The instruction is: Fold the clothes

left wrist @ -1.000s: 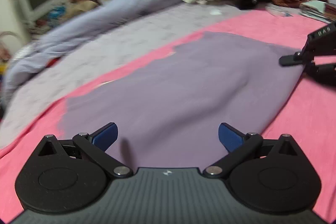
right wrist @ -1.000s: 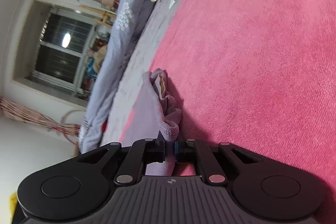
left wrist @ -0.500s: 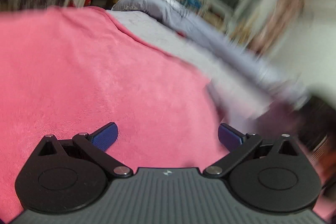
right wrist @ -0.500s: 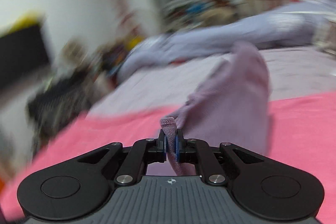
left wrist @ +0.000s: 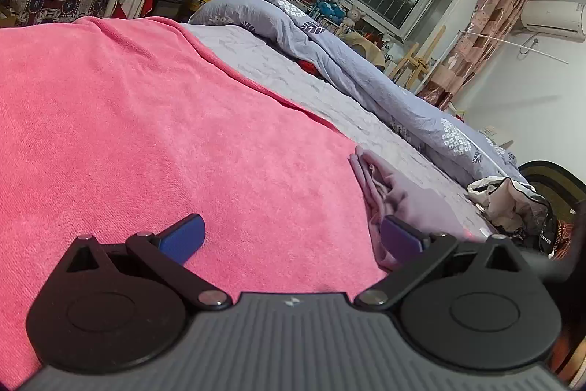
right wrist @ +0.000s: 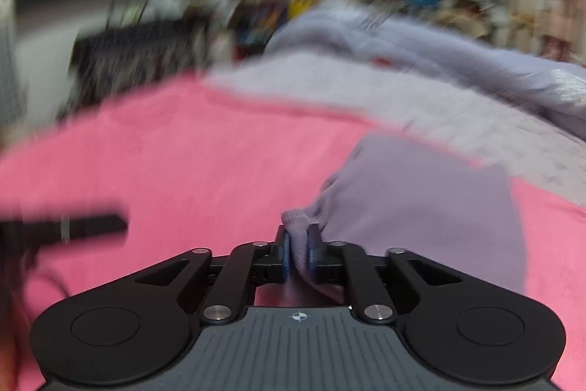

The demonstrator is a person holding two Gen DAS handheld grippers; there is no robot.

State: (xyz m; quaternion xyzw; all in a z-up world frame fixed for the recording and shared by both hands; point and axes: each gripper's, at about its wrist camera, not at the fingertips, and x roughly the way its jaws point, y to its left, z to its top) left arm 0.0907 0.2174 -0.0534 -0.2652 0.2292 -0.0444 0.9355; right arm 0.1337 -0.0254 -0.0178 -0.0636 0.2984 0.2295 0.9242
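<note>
A lilac garment (right wrist: 421, 193) lies on the pink blanket (right wrist: 164, 171), and my right gripper (right wrist: 298, 253) is shut on a bunched edge of it. In the left wrist view the same lilac garment (left wrist: 399, 196) shows as a folded stack of layers just past the right blue pad. My left gripper (left wrist: 293, 237) is open over the pink blanket (left wrist: 128, 134) with nothing between its fingers. A dark blurred shape at the left of the right wrist view looks like the left gripper's finger (right wrist: 91, 226).
A grey-lilac sheet (left wrist: 293, 76) and a rolled lavender duvet (left wrist: 348, 68) run along the far side of the bed. A heap of clothes and a dark bag (left wrist: 512, 200) sit at the right. Cluttered shelves and a window stand behind.
Both grippers have swung round to face along the bed. The right gripper carried the held edge over, so the flat garment is now folded. The left gripper stayed open.
</note>
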